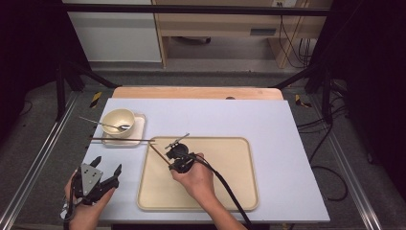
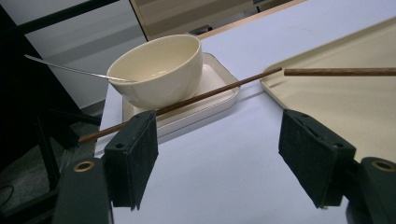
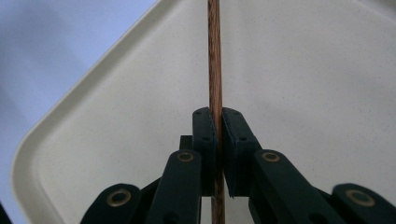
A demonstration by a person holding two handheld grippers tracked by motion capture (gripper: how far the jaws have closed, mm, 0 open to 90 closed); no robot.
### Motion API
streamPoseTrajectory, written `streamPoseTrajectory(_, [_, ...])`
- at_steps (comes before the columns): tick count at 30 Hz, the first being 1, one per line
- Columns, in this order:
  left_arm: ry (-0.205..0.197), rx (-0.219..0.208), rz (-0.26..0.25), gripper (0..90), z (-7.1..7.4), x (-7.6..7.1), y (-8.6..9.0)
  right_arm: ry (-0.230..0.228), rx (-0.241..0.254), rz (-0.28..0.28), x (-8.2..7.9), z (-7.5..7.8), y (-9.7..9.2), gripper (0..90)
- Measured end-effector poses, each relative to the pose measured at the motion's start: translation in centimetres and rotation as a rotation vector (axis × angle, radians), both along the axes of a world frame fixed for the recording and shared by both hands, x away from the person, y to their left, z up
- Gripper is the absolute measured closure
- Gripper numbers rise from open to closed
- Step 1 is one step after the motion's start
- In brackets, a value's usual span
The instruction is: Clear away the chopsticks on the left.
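Just right claw (image 3: 218, 140) gripping chopstick (image 3: 214, 56)

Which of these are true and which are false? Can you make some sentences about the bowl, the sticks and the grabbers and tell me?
1. The right gripper pinches a chopstick. True.
2. The left gripper holds the spoon. False: its fingers are spread apart with nothing between them.
3. A spoon rests in the bowl. True.
4. The bowl sits on the big tray. False: it sits on a small white dish beside the big tray.
5. The second chopstick lies across the small dish in front of the bowl. True.
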State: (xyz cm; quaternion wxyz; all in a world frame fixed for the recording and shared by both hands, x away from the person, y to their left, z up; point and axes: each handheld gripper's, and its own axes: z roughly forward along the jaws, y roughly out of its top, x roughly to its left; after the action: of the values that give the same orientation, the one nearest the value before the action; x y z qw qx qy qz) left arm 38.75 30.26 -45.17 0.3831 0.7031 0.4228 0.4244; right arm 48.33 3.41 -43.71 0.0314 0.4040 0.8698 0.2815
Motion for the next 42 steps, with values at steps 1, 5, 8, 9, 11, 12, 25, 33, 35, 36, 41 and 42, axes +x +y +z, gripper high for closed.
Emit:
streamPoseTrajectory(1, [0.002, 0.001, 0.0, 28.3, 0.0, 0.0, 0.0, 0.002, -0.005, -0.005, 0.1, -0.1, 0.1, 85.0])
streamPoseTrajectory(5, [0.001, 0.005, -0.005, 28.6, -0.1, 0.0, -0.2, 0.003, -0.02, -0.01, 0.7, -0.5, 0.6, 85.0])
streamPoseTrajectory(8, [0.002, 0.008, -0.008, 28.7, -0.1, 0.0, -0.3, 0.007, -0.025, -0.015, 1.0, -0.8, 0.7, 85.0])
streamPoseTrajectory(9, [0.002, 0.008, -0.008, 28.7, -0.1, 0.0, -0.3, 0.012, -0.023, -0.021, 1.1, -0.8, 0.8, 85.0])
streamPoseTrajectory(11, [0.006, 0.009, -0.011, 28.8, -0.1, 0.0, -0.3, 0.008, -0.023, -0.022, 1.3, -0.9, 0.8, 85.0])
streamPoseTrajectory(12, [0.004, 0.012, -0.01, 28.8, -0.1, 0.0, -0.4, 0.007, -0.024, -0.025, 1.4, -0.9, 0.8, 85.0])
streamPoseTrajectory(25, [-0.007, 0.014, -0.004, 29.3, 0.0, 0.0, -0.3, -0.009, 0.007, -0.027, 1.6, -0.9, 1.0, 79.8])
streamPoseTrajectory(33, [-0.024, 0.013, 0.009, 29.5, 0.1, -0.1, -0.2, -0.054, 0.056, 0.014, 0.1, 0.2, -0.8, 90.0])
streamPoseTrajectory(35, [-0.028, 0.009, 0.011, 29.5, 0.1, -0.1, -0.1, -0.052, 0.064, 0.03, -0.4, 0.3, -1.4, 90.0])
streamPoseTrajectory(36, [-0.028, 0.009, 0.011, 29.5, 0.1, -0.1, -0.1, -0.059, 0.059, 0.038, -0.7, 0.2, -1.8, 90.0])
streamPoseTrajectory(41, [-0.03, 0.008, 0.015, 29.3, 0.0, -0.1, 0.0, -0.048, 0.072, 0.051, -1.9, -0.1, -3.5, 90.0])
streamPoseTrajectory(42, [-0.031, 0.006, 0.016, 29.2, 0.0, -0.1, 0.0, -0.048, 0.074, 0.05, -2.0, -0.2, -3.8, 90.0])
